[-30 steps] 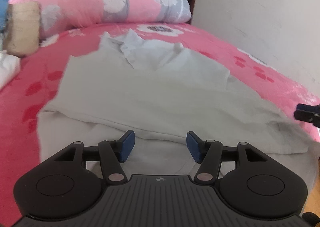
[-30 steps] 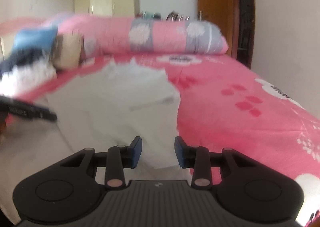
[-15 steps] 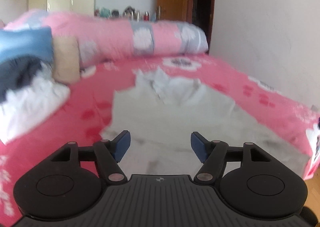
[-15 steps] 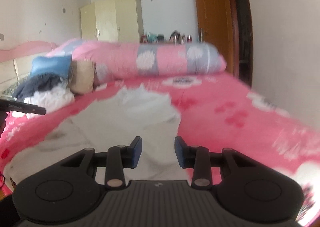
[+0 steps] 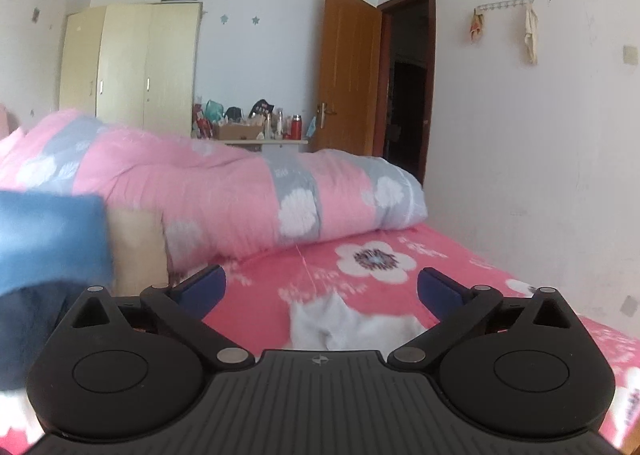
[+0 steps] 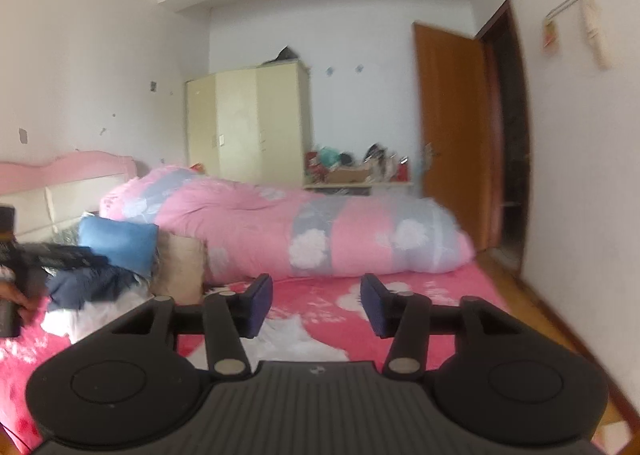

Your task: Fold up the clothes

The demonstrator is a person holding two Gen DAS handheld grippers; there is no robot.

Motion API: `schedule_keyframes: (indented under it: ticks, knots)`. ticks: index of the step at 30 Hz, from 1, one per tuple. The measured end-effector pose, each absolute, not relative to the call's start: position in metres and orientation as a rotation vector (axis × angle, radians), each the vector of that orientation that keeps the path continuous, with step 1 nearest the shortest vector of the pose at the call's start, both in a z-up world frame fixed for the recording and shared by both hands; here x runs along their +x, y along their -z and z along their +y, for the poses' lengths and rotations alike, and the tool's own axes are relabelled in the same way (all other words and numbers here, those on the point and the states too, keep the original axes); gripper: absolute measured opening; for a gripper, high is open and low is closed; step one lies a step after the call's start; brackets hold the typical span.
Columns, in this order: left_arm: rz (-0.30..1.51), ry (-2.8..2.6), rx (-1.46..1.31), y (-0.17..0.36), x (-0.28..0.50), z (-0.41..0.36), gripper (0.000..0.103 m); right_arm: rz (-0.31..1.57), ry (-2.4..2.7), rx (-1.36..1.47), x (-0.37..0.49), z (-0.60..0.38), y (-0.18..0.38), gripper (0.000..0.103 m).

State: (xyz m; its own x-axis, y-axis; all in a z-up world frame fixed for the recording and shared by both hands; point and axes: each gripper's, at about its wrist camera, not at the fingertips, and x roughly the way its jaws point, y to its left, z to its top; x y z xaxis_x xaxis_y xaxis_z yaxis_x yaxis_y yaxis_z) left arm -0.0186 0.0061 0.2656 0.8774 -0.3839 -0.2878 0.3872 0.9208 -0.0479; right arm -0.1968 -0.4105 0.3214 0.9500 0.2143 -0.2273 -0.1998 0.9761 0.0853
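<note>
Black ribbed left tongs (image 5: pixel 321 287), right tongs (image 6: pixel 316 305), dark blue pads (image 5: pixel 204 289), silver pivot screws (image 5: pixel 232 355), round side discs (image 5: pixel 111 376)

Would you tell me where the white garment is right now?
The white garment lies on the pink bedsheet, low centre in both wrist views, just beyond the open grippers, nearer than the rolled quilt.

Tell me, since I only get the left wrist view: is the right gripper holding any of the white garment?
Observer: No. The right gripper is open; its jaws have just been opening and nothing is between them. The white garment lies on the bed below.
Operator: What is beyond the blue pillow?
Observer: A pink headboard runs along the wall there.
Operator: And past the bed's right edge?
Observer: Bare wooden floor.
</note>
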Motion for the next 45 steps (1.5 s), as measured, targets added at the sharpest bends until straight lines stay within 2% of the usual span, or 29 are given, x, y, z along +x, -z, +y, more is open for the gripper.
schedule_keyframes:
  ticks: [1, 4, 6, 10, 16, 19, 21, 23, 27, 29, 30, 32, 33, 34, 36, 41, 45]
  knots:
    - [0.323, 0.397, 0.002, -0.259, 0.005, 0.001, 0.103, 0.258, -0.230, 0.065, -0.170, -0.408, -0.323, 0.068]
    - [0.419, 0.371, -0.044, -0.229, 0.084, -0.014, 0.103, 0.353, -0.306, 0.074, -0.063, -0.393, -0.312, 0.072]
    - [0.490, 0.342, -0.077, -0.201, 0.137, -0.025, 0.103, 0.426, -0.337, 0.088, 0.008, -0.381, -0.291, 0.072]
    - [0.671, 0.309, -0.152, -0.133, 0.232, -0.042, 0.093, 0.575, -0.339, 0.131, 0.139, -0.353, -0.212, 0.070]
    - [0.784, 0.295, -0.268, -0.064, 0.296, -0.047, 0.086, 0.767, -0.278, 0.258, 0.253, -0.333, -0.091, 0.063]
    - [0.788, 0.307, -0.271, -0.046, 0.310, -0.055, 0.085, 0.786, -0.254, 0.307, 0.275, -0.332, -0.060, 0.063]
    - [0.807, 0.310, -0.298, -0.040, 0.317, -0.054, 0.078, 0.806, -0.261, 0.361, 0.285, -0.331, -0.045, 0.062]
    - [0.821, 0.316, -0.329, -0.034, 0.323, -0.052, 0.065, 0.822, -0.270, 0.411, 0.294, -0.331, -0.034, 0.059]
    - [0.817, 0.329, -0.352, -0.026, 0.331, -0.052, 0.053, 0.815, -0.278, 0.443, 0.304, -0.324, -0.022, 0.058]
    - [0.809, 0.334, -0.336, -0.025, 0.333, -0.054, 0.034, 0.805, -0.291, 0.447, 0.307, -0.320, -0.019, 0.056]
    - [0.807, 0.335, -0.338, -0.024, 0.333, -0.054, 0.030, 0.806, -0.285, 0.439, 0.309, -0.318, -0.016, 0.049]
    - [0.795, 0.349, -0.334, -0.024, 0.332, -0.056, 0.014, 0.804, -0.285, 0.436, 0.311, -0.315, -0.012, 0.033]
    - [0.783, 0.362, -0.323, -0.024, 0.331, -0.058, 0.007, 0.808, -0.292, 0.444, 0.311, -0.316, -0.010, 0.019]
    - [0.762, 0.373, -0.306, -0.026, 0.327, -0.060, 0.005, 0.810, -0.298, 0.449, 0.311, -0.316, -0.008, 0.010]
    - [0.709, 0.397, -0.278, -0.033, 0.319, -0.063, 0.003, 0.781, -0.311, 0.428, 0.305, -0.317, -0.010, 0.004]
    - [0.541, 0.485, -0.180, -0.062, 0.284, -0.069, 0.003, 0.701, -0.351, 0.305, 0.275, -0.319, -0.039, 0.003]
    - [0.466, 0.577, -0.095, -0.080, 0.239, -0.068, 0.003, 0.615, -0.435, 0.078, 0.228, -0.309, -0.067, 0.003]
